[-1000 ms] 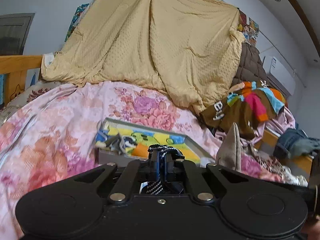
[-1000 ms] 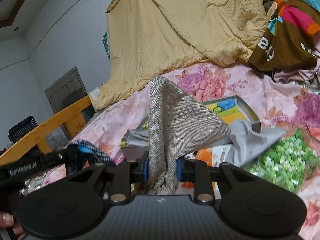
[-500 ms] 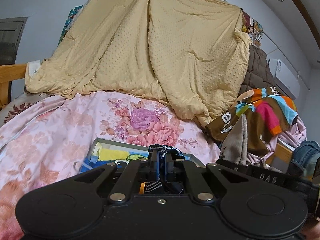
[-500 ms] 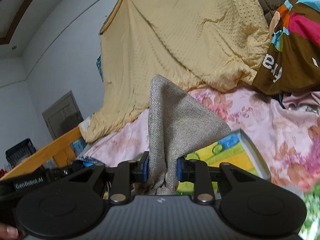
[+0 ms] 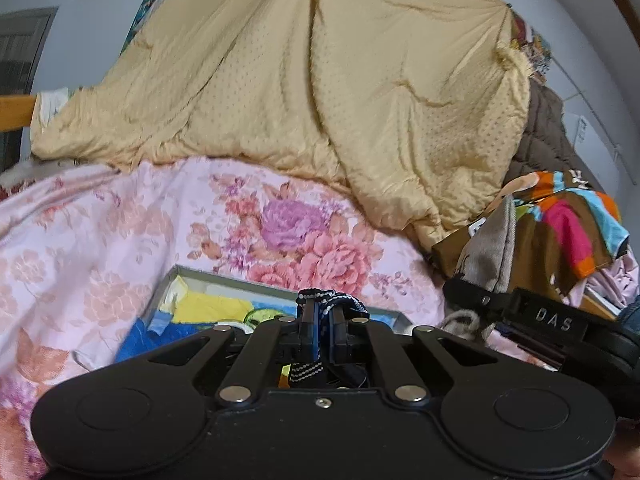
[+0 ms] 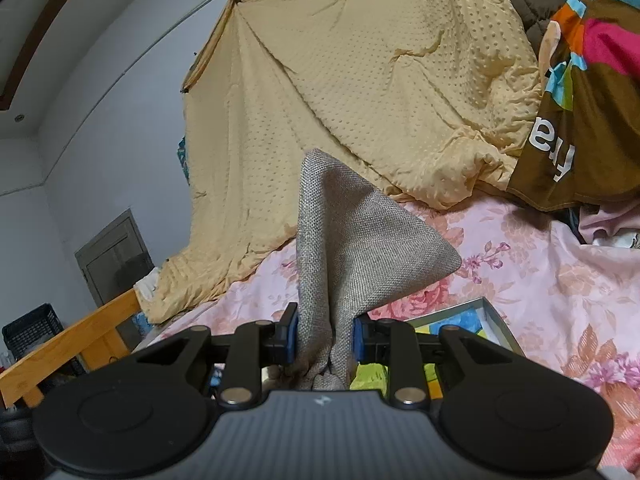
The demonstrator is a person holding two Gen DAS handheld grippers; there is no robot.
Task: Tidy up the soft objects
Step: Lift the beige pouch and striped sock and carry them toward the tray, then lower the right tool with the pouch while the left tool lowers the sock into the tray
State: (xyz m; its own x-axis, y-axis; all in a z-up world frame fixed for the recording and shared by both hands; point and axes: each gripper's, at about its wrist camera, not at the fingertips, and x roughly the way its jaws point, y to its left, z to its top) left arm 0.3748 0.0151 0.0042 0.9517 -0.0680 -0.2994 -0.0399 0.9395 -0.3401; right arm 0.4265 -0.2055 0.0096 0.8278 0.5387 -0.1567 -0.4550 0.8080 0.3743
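Left wrist view: the left gripper (image 5: 324, 322) has its jaws pressed together on a dark strap (image 5: 330, 300) with white dots, which loops over the fingertips at 6 o'clock. Just beyond it, a shallow box (image 5: 192, 280) with a yellow and blue picture inside lies on the floral quilt (image 5: 120, 240). A tan blanket (image 5: 320, 80) hangs from 12 o'clock and spreads onto the quilt. At 3 o'clock the right gripper (image 5: 480, 300) comes in from the side, with the grey cloth (image 5: 488, 248) standing up from it. Behind that lies a brown garment (image 5: 560, 232) with bright patches, and above it a dark brown quilted cover (image 5: 548, 136).

Right wrist view: the right gripper (image 6: 325, 338) is closed narrowly on the grey cloth (image 6: 352, 248); both blue pads press its bunched lower end, and the rest rises in a stiff triangle towards 12 o'clock. The box (image 6: 492, 320) lies just behind the fingers at 4 o'clock on the quilt (image 6: 560, 280). The blanket (image 6: 360, 80) fills the top, hung from a line at 11 o'clock. The garment (image 6: 592, 120) is at 2 o'clock. A wooden rail (image 6: 68, 344) runs at 8 o'clock, with a dark crate (image 6: 28, 328) beside it and a door (image 6: 116, 252) at 9 o'clock.
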